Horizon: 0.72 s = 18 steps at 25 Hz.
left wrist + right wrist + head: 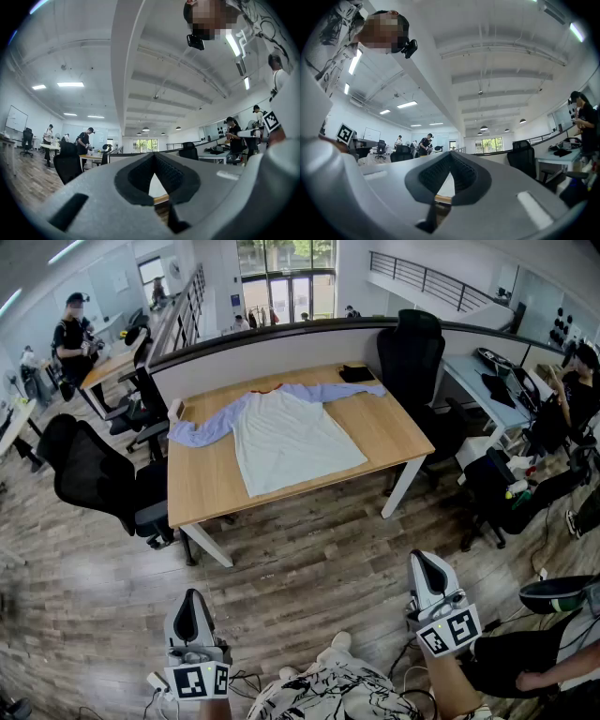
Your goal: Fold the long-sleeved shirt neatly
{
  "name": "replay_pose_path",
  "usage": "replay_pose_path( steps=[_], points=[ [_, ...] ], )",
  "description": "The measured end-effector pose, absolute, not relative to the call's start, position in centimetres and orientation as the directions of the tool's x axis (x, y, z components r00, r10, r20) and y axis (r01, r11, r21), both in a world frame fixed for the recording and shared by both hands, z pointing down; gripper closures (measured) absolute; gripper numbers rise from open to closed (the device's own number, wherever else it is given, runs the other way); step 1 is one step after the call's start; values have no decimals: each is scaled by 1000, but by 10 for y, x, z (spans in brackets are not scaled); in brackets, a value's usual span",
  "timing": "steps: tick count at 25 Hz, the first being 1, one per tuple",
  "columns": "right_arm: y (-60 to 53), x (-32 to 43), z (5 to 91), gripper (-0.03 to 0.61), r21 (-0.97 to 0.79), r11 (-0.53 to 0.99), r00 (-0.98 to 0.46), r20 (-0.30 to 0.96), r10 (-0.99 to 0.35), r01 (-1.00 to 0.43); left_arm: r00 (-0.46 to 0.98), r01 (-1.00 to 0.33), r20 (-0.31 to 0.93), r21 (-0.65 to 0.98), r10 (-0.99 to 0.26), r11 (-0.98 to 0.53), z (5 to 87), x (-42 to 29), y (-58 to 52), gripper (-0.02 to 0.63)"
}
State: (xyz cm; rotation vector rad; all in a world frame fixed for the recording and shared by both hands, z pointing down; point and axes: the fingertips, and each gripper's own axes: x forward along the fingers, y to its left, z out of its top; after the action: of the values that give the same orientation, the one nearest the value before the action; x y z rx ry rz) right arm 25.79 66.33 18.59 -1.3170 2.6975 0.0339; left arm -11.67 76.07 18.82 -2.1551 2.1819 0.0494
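Head view: long-sleeved shirt, white body, pale blue sleeves, soft knit. It lies flat with both sleeves spread on the rectangular light-wood table, which has white legs. Black mesh office chair just left of the table. Grey-brown plank floor, open office. Left gripper and right gripper, grey moulded plastic, well short of the table.

Left gripper view: ribbed black pads meet at the tips, nothing clamped.

Right gripper view: ribbed pads likewise closed and empty.

The black thing at the table's far corner is too small to identify
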Motion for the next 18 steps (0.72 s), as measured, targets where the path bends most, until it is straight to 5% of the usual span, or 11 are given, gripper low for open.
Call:
replay_pose_path(
  steps=[18],
  points=[
    [660,258,186,581,-58,608,-595,-155,-789,-792,5,-999,-85,-53,-996,0,187,-112,756,610]
  ],
)
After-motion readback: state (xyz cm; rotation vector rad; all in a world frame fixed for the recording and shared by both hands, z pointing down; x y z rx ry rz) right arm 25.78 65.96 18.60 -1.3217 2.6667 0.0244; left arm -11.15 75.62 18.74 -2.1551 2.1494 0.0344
